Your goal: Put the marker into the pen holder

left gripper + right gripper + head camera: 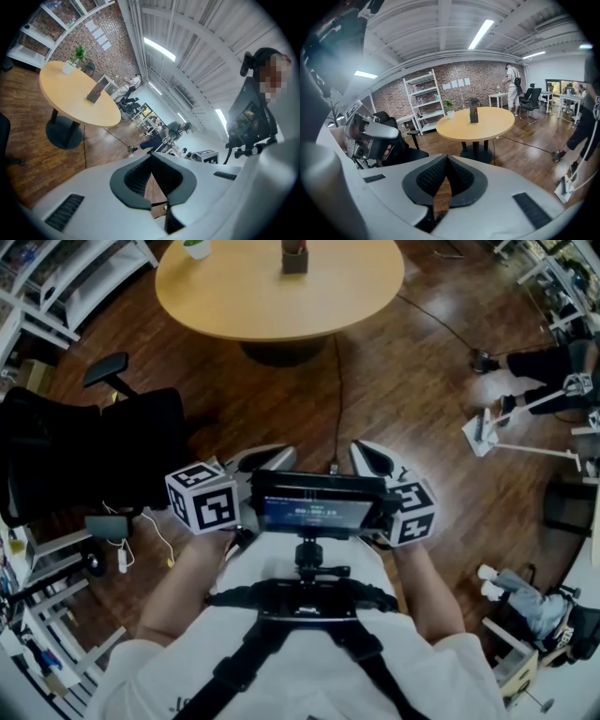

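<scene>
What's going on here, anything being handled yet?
Nothing yet. A person stands back from the round table and holds both grippers close to the body. The left gripper and the right gripper both have their jaws shut with nothing between them. The pen holder sits on the table's far side near a small potted plant. I can't spot a loose marker anywhere.

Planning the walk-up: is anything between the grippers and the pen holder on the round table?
Only a black cable lying on the floor toward the round table; the black chair stands off to the left.
</scene>
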`<control>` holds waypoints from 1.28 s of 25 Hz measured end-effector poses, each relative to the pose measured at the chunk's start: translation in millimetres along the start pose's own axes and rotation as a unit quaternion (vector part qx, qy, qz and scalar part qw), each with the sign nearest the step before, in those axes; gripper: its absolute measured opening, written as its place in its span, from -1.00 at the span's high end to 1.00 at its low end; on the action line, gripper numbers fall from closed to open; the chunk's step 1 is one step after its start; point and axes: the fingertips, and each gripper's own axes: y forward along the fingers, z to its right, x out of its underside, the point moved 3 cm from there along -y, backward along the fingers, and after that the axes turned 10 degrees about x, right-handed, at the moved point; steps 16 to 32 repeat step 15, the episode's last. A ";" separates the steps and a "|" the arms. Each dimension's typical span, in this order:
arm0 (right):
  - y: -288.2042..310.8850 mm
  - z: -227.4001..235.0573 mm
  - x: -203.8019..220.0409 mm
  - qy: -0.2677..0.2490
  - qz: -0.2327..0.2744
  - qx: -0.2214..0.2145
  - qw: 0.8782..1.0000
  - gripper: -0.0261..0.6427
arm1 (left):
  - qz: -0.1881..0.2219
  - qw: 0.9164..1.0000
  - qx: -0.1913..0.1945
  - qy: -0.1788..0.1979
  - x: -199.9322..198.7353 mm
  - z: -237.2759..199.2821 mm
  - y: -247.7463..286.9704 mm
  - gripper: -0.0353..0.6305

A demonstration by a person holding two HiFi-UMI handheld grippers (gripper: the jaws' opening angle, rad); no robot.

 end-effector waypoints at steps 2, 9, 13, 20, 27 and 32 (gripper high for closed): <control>-1.3 1.5 0.0 0.000 0.000 0.000 1.000 0.91 | 0.000 1.000 -0.002 0.000 0.0 1.2 0.7 0.89; -4.1 2.2 0.1 0.003 0.000 -0.004 1.000 0.91 | 0.000 1.000 -0.005 0.001 0.5 4.5 1.9 0.89; -2.8 1.5 0.9 0.005 -0.002 -0.004 1.000 0.91 | -0.003 1.000 -0.004 0.002 0.4 4.7 1.7 0.89; -2.6 1.4 1.7 0.005 -0.003 -0.004 1.000 0.91 | -0.004 1.000 -0.004 0.001 0.7 4.8 1.7 0.89; -2.6 1.4 1.7 0.005 -0.003 -0.004 1.000 0.91 | -0.004 1.000 -0.004 0.001 0.7 4.8 1.7 0.89; -2.6 1.4 1.7 0.005 -0.003 -0.004 1.000 0.91 | -0.004 1.000 -0.004 0.001 0.7 4.8 1.7 0.89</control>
